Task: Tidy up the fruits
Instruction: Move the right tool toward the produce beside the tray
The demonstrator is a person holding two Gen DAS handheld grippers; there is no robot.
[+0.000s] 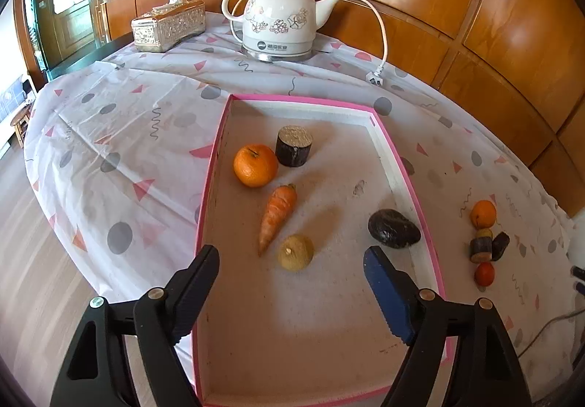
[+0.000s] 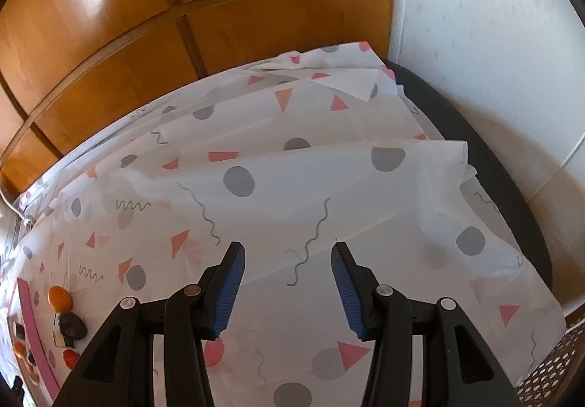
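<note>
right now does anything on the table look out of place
Yes: a small cluster of orange and dark pieces sits on the patterned tablecloth right of the pink-rimmed tray, not inside it, and the white kettle's plug lies loose.

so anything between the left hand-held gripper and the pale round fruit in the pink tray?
Nothing visible. The left hand-held gripper is open, and the pale round fruit lies just beyond its fingertips on the bare floor of the pink tray. The carrot lies beside the fruit, to its left.
</note>
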